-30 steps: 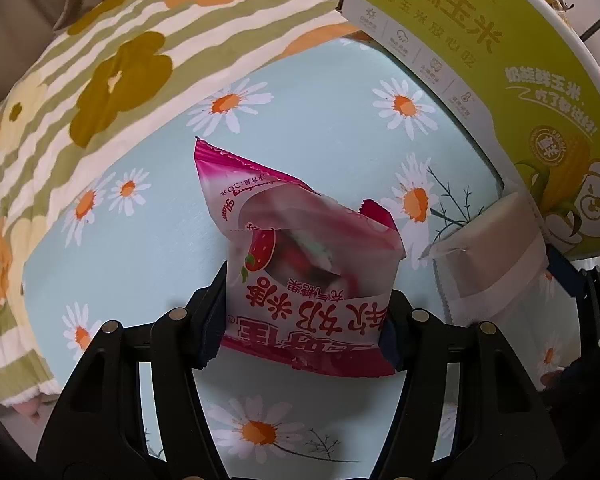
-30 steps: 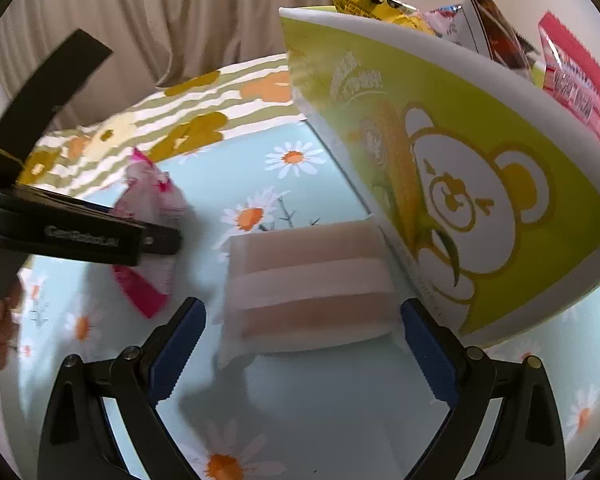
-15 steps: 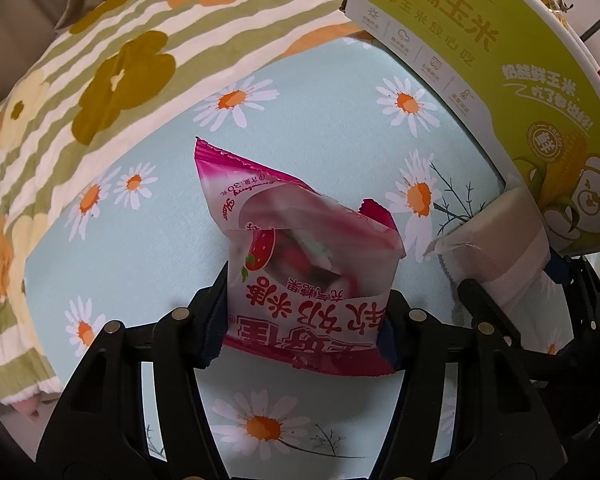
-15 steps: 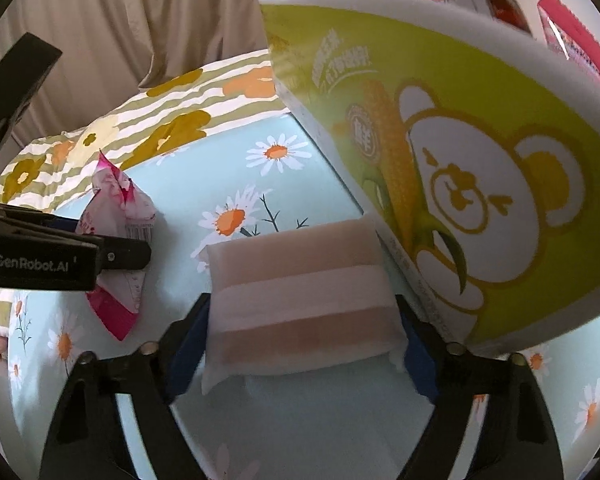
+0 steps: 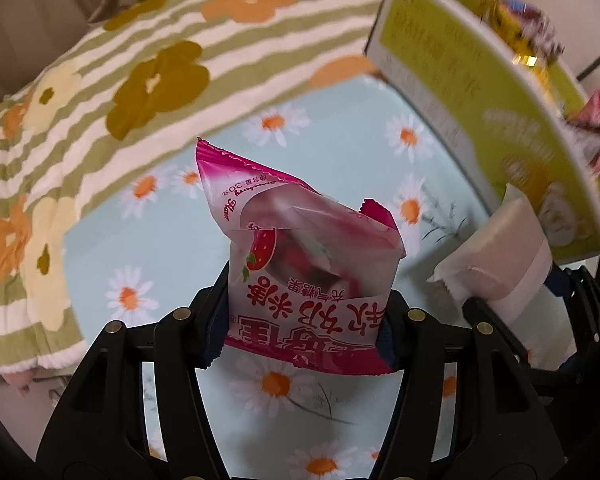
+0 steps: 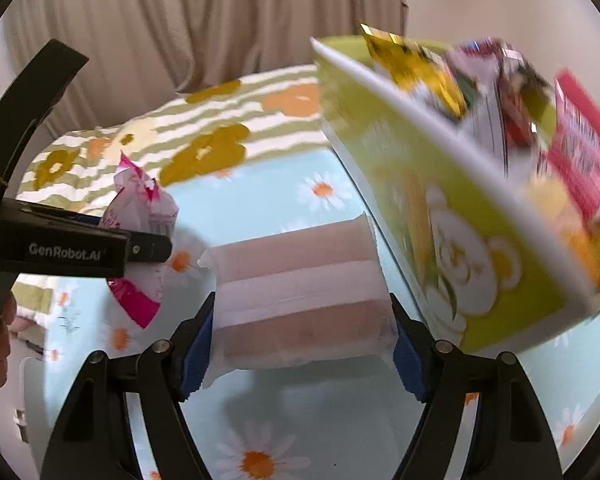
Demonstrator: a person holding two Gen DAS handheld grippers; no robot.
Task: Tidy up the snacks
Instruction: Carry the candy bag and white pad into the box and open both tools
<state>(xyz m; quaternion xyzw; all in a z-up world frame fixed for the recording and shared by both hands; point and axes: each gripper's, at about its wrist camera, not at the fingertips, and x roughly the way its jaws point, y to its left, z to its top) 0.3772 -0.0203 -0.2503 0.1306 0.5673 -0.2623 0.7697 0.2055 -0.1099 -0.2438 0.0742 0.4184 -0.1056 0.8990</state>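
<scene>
My left gripper (image 5: 300, 320) is shut on a pink strawberry snack packet (image 5: 300, 252) and holds it above the daisy tablecloth (image 5: 160, 280). My right gripper (image 6: 300, 340) is shut on a pale pink-and-white layered cake pack (image 6: 300, 292), lifted off the cloth. The cake pack also shows at the right in the left wrist view (image 5: 504, 264). The pink packet and the left gripper show at the left in the right wrist view (image 6: 140, 216). A yellow-green corn box (image 6: 452, 248) holding several snack packs stands to the right; it also shows in the left wrist view (image 5: 500, 100).
A green-striped flowered cloth (image 5: 140, 60) lies behind the blue tablecloth. Beige curtains (image 6: 180, 20) hang at the back. The box's near wall is close to the right of the cake pack.
My right gripper closed on the cake pack and lifted it. Both grippers have risen with their snacks, so the box top and its contents come into view.
</scene>
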